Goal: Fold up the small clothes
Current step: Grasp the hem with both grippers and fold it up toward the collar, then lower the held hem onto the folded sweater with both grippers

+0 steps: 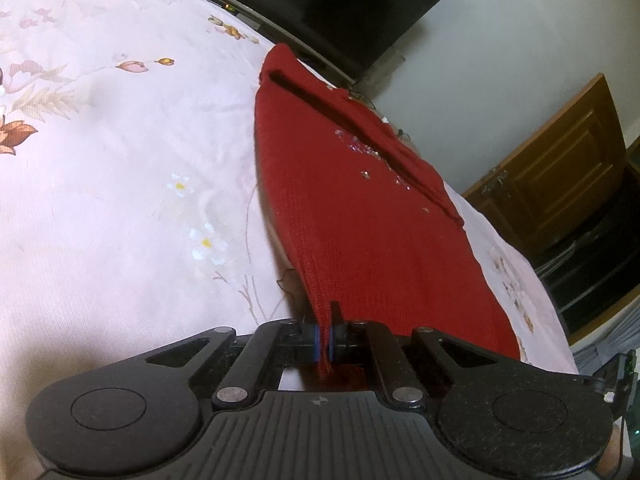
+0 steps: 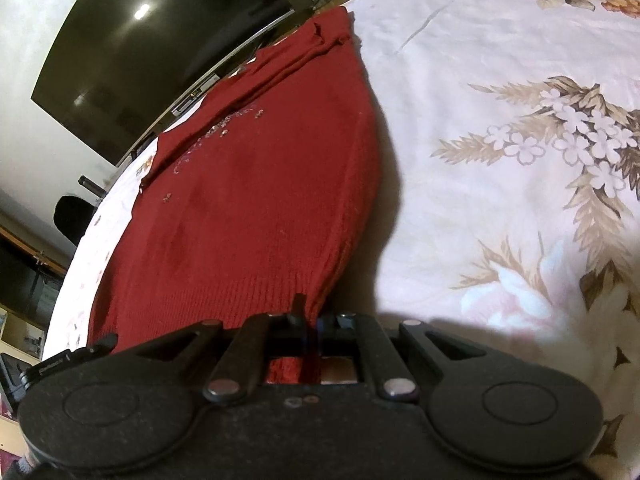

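A small red knitted sweater with sequins on its front lies stretched lengthwise on a floral bedsheet. My left gripper is shut on the ribbed hem at its left corner and holds it a little above the sheet. In the right wrist view the same sweater runs away from me, and my right gripper is shut on the hem at its right corner. The far end with a sleeve folded over it rests near the bed's edge.
The pale floral sheet spreads wide on both sides of the sweater. A large dark television stands beyond the bed's far edge. A wooden cabinet stands to the right of the bed.
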`<state>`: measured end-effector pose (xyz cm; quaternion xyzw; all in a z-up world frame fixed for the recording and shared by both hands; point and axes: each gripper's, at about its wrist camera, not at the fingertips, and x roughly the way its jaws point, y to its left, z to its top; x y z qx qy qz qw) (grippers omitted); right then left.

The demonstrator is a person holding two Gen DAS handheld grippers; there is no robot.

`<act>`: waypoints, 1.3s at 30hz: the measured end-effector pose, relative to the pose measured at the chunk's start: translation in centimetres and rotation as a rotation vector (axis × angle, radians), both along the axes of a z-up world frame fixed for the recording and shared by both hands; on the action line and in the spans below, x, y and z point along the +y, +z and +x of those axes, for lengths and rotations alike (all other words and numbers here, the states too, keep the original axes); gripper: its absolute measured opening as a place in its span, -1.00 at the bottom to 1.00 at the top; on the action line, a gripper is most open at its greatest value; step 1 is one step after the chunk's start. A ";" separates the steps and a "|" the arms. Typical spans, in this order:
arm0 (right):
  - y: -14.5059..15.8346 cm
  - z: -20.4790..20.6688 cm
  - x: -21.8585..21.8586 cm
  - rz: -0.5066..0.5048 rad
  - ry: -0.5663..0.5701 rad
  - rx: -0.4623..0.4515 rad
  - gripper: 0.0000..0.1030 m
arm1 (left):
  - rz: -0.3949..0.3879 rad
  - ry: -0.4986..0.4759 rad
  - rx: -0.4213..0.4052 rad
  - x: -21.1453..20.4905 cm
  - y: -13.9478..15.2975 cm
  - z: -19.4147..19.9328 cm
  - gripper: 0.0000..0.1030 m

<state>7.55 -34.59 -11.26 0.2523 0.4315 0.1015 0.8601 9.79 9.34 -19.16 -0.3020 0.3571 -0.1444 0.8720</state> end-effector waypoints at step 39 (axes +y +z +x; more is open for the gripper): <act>14.5 15.5 0.6 -0.144 0.045 -0.418 -0.89 | -0.105 0.030 -0.312 3.2 13.4 19.2 -0.92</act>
